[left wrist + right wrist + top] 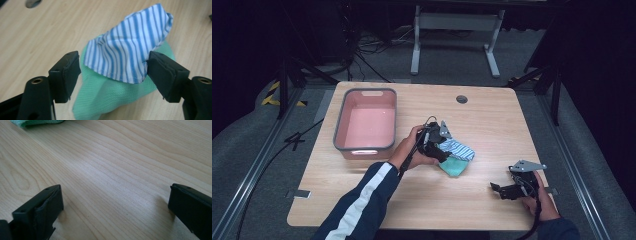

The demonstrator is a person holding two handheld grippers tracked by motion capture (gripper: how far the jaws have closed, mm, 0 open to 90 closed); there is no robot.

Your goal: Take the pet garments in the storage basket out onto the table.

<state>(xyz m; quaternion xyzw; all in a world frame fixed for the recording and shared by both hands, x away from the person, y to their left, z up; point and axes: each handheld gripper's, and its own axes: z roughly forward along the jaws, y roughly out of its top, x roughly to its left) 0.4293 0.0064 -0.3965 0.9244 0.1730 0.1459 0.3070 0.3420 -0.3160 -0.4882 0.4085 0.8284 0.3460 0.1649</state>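
cloths: blue-and-white striped cloth (130, 53) lying on a green mesh cloth (110, 97), mid-table, between the left gripper (113, 72) jaws
left jaws: apart, one pad brushing the stripes
right gripper (115, 207): gaping over bare wooden table (120, 165)
nearby: pink plastic tub (365, 120), well left

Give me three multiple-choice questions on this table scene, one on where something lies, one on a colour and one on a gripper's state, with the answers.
1. Where does the striped cloth lie?
A. in the pink bin
B. on top of the green cloth
C. on the floor

2. What colour are the striped cloth's stripes?
A. red and black
B. yellow and grey
C. blue and white

3. How does the right gripper stand?
A. open over bare table
B. shut on a cloth
C. shut on the bin's rim

Answers: 1 B, it overlaps the green cloth on the table. 2 C, blue stripes show on white. 3 A, nothing lies between its jaws.
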